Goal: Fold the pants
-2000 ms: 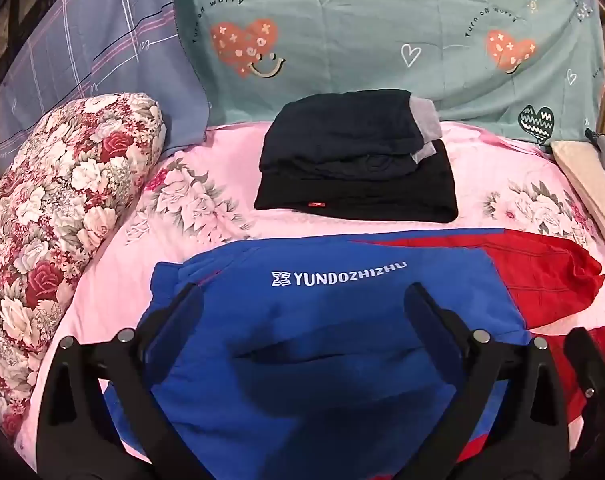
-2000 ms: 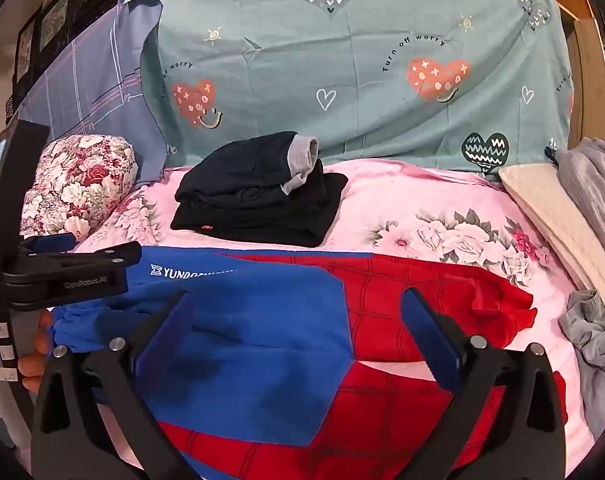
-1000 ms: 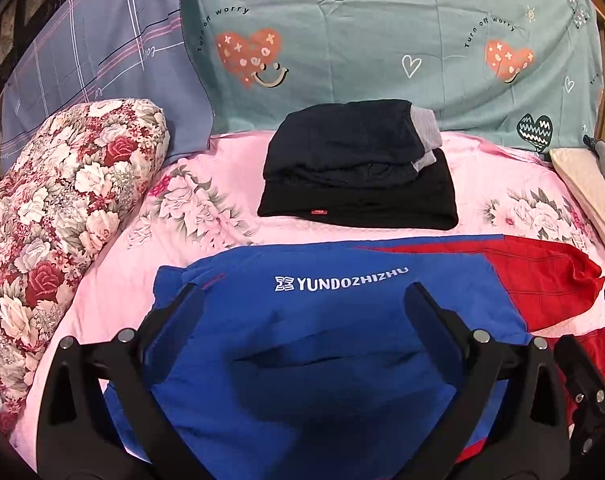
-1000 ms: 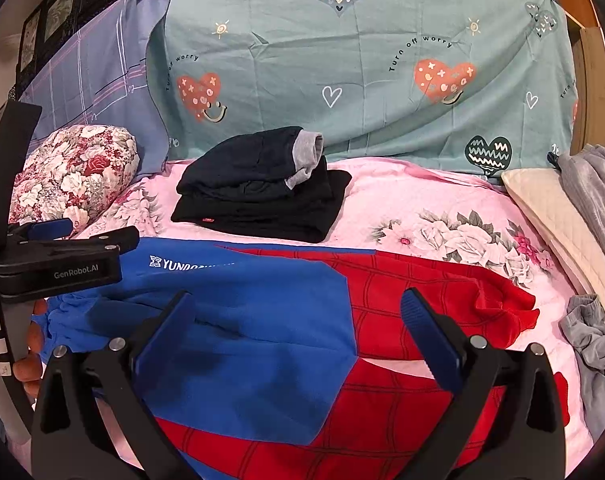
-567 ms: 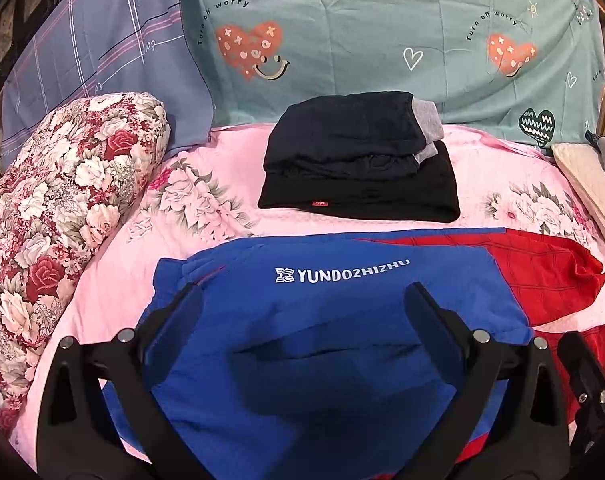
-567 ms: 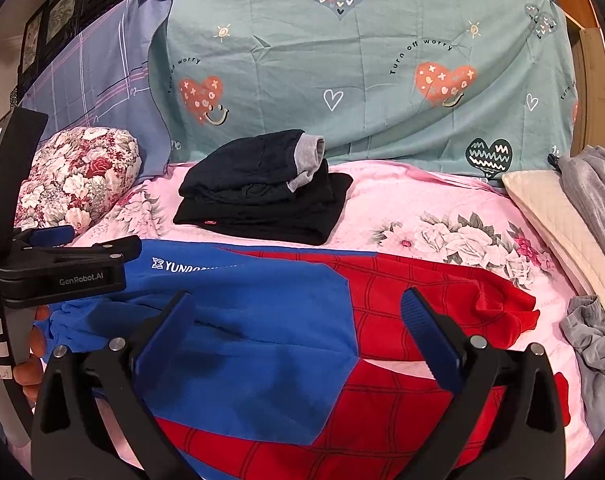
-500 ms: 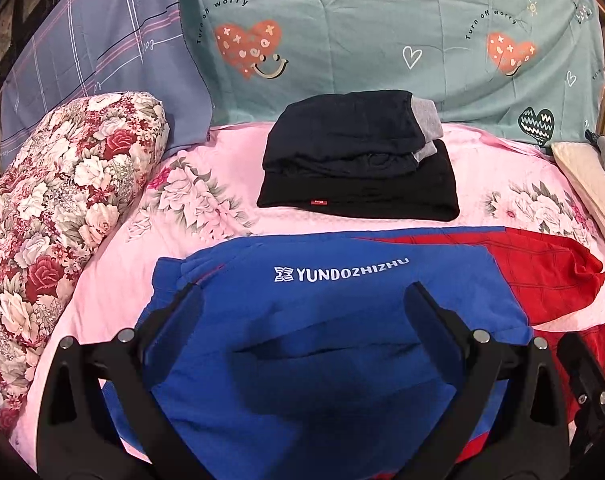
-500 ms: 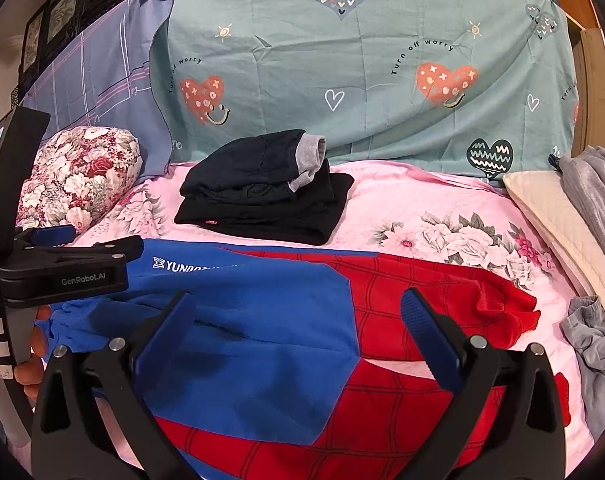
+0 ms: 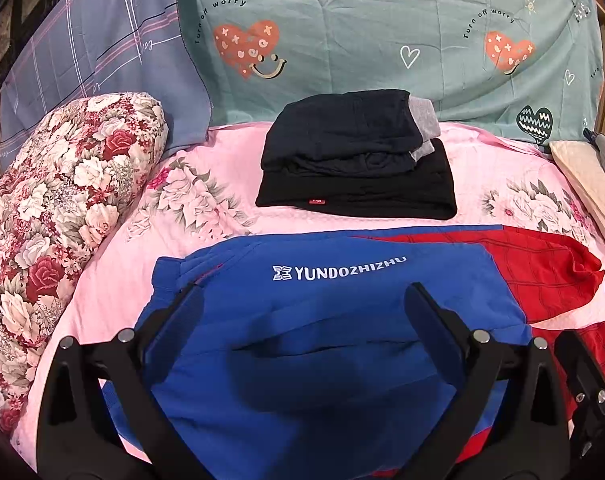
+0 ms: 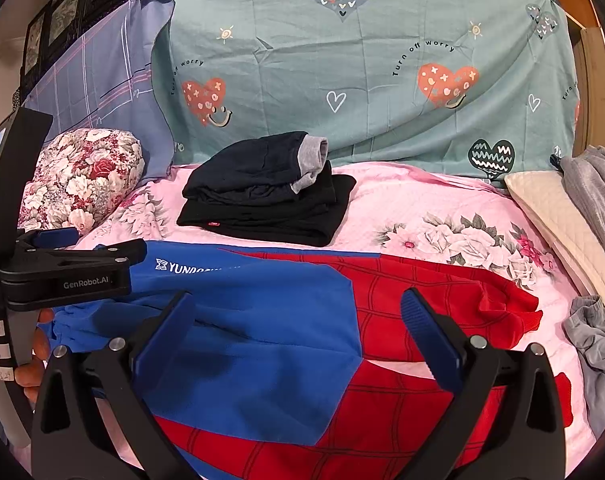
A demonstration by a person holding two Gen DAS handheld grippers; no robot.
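Blue and red pants [image 9: 342, 320] with white lettering lie spread flat on the pink floral bedsheet [image 9: 222, 200]; they also show in the right wrist view [image 10: 282, 332]. My left gripper [image 9: 302, 300] is open and empty, hovering over the blue waist part. My right gripper [image 10: 298, 312] is open and empty above the seam between blue and red cloth. The left gripper also shows side-on in the right wrist view [image 10: 134, 254], at the left.
A stack of folded dark pants [image 9: 354, 160] lies beyond, also in the right wrist view [image 10: 262, 192]. A floral bolster [image 9: 54, 216] lies left. Teal [image 9: 382, 40] and purple pillows stand behind. A cream cushion [image 10: 562, 224] and grey clothes [image 10: 594, 344] lie right.
Both views shift slightly; the grippers hover with small movements over the pants. Both stay open and nothing has been gripped.
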